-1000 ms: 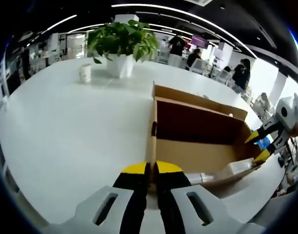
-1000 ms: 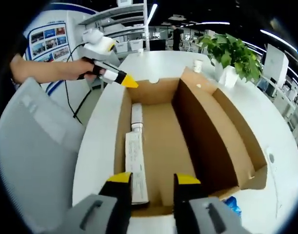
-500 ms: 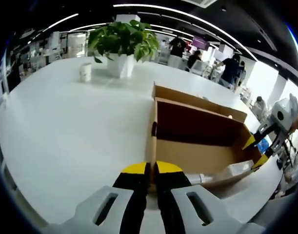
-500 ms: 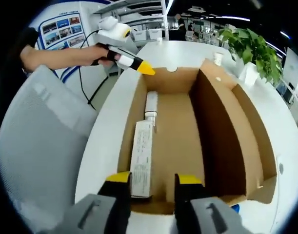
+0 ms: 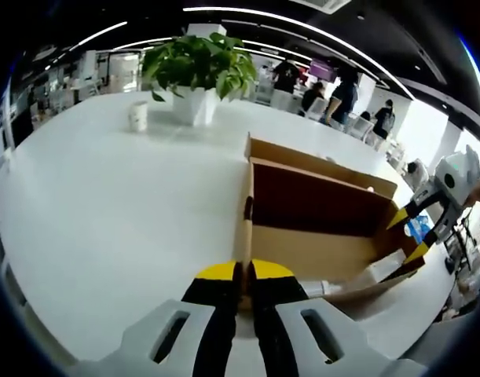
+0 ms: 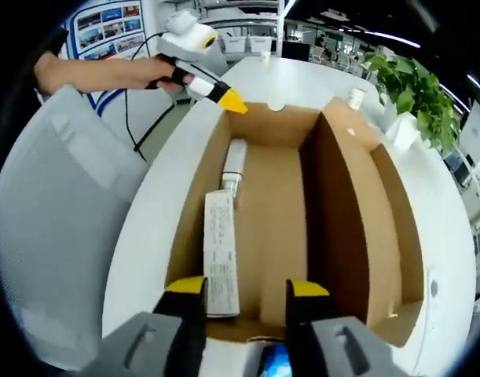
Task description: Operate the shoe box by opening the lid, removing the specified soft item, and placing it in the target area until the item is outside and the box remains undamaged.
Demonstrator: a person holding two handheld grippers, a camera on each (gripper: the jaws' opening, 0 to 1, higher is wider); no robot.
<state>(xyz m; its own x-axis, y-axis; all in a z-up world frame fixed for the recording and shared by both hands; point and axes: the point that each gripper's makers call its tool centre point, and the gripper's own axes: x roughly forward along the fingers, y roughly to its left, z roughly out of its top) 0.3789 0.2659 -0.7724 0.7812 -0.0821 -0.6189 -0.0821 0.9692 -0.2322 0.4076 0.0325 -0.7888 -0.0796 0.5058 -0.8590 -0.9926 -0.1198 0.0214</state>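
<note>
The open cardboard shoe box (image 6: 334, 196) lies on the white desk (image 5: 106, 220), its lid folded up along the far long side. Inside, against the near wall, lie a long white printed carton (image 6: 221, 253) and a white tube (image 6: 233, 163) end to end; the print is too small to read. The left hand-held gripper (image 5: 243, 271) is closed on the box's end wall. The right hand-held gripper (image 6: 246, 287) hovers over the opposite end, jaws parted, gripping nothing. A potted plant (image 5: 196, 67) and a cup (image 5: 137, 116) stand beyond the box.

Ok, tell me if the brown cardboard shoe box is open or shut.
Open: the brown cardboard shoe box has its lid folded up, exposing a white tube on its floor.
</note>
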